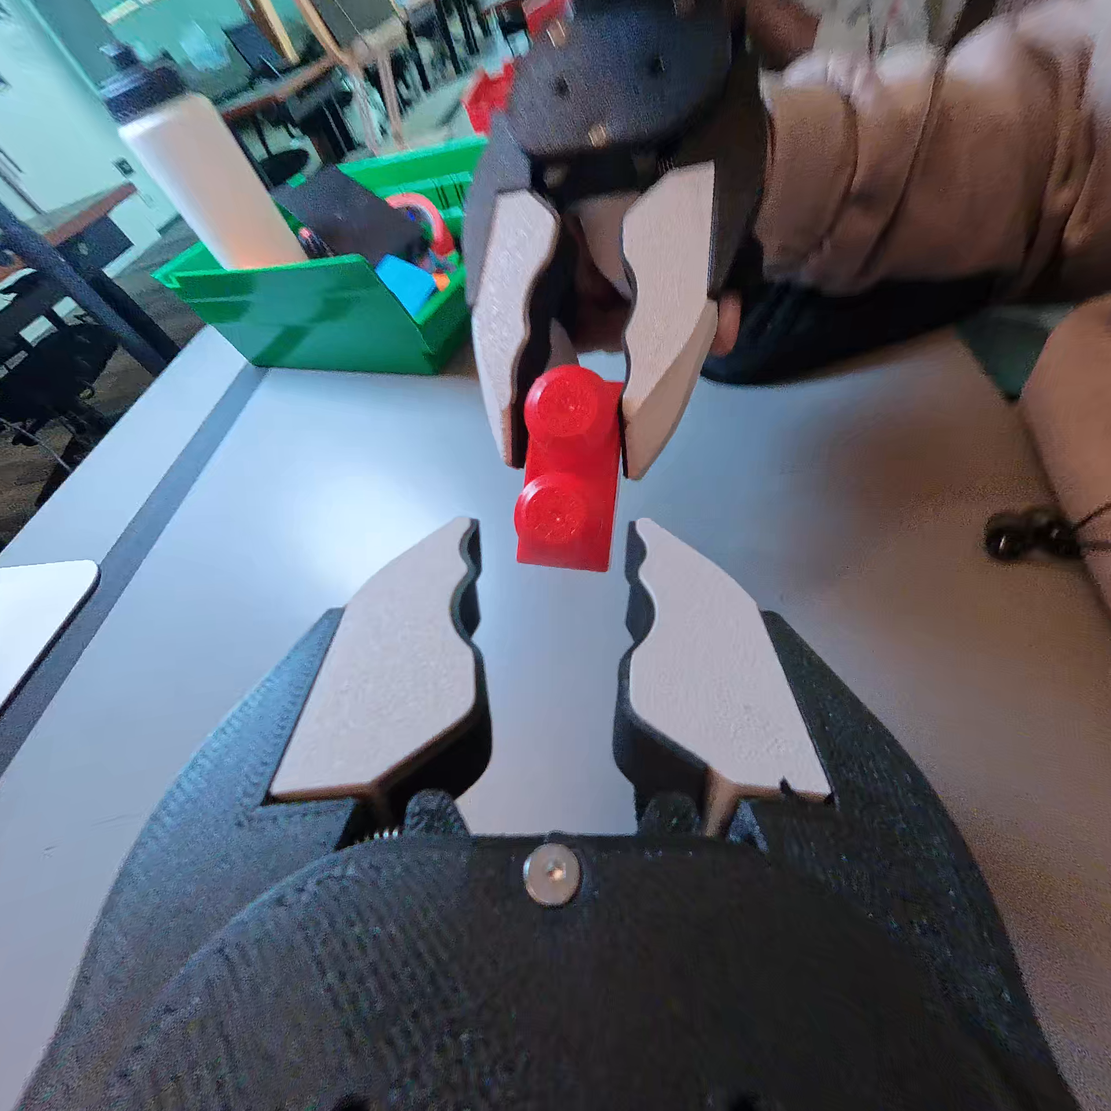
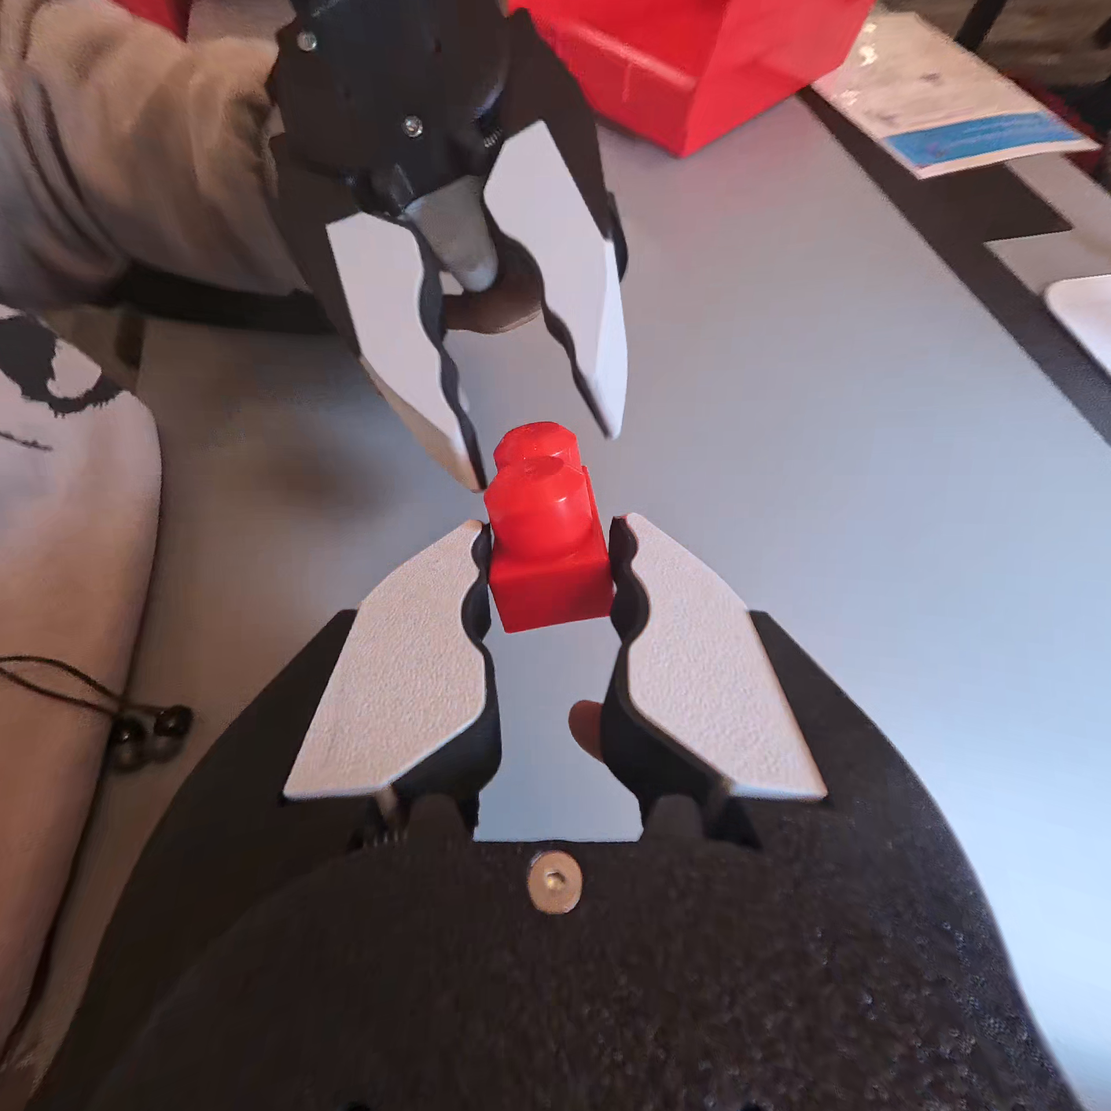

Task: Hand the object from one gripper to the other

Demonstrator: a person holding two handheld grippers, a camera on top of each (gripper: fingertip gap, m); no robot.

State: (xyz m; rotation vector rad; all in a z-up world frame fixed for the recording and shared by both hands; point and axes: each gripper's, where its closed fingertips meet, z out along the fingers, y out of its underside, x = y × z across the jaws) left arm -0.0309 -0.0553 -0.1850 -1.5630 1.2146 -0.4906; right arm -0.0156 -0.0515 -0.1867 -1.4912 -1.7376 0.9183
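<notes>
A red two-stud brick (image 1: 565,481) is held above the grey table (image 1: 300,511). In the left wrist view, my right gripper (image 1: 574,463) comes in from the top and is shut on the brick's far end. My left gripper (image 1: 556,532) is open, and the brick's near end hangs just in front of its tips without touching them. In the right wrist view, my right gripper (image 2: 550,529) clamps the brick (image 2: 547,571) between its pads. My left gripper (image 2: 544,457) faces it, open, with its tips on either side of the brick's far stud.
A green bin (image 1: 312,312) of small items and a white bottle (image 1: 198,180) stand at the back left. A red bin (image 2: 691,60) and a paper sheet (image 2: 962,120) lie behind the left gripper. A person's sleeves (image 1: 902,180) and a black beaded cord (image 1: 1028,541) are close by. Less than 4 cm separates the two grippers' tips.
</notes>
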